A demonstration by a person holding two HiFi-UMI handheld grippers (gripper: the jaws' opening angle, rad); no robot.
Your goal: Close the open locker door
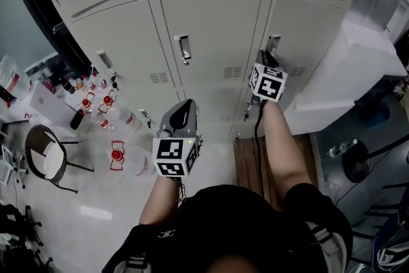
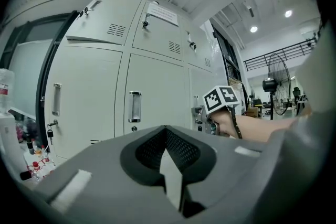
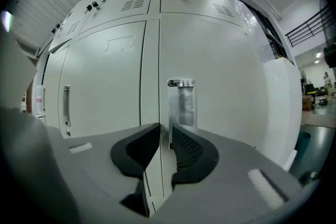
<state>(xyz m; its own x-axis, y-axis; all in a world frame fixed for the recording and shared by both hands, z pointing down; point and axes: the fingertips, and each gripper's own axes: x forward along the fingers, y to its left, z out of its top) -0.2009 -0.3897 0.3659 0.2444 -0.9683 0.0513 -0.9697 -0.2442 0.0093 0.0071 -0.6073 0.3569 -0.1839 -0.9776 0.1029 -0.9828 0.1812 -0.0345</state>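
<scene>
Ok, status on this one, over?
Right claw slightly open, empty, facing right locker's handle. Left claw shut, empty, held back. That locker door looks flush. Path clear.

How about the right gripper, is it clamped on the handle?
No, the jaws of the right gripper stand slightly apart with nothing between them, and the handle shows above them.

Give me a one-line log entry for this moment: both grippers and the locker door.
left gripper: shut, empty | right gripper: open, nothing between jaws, facing door handle | locker door: looks about flush with its neighbour
</scene>
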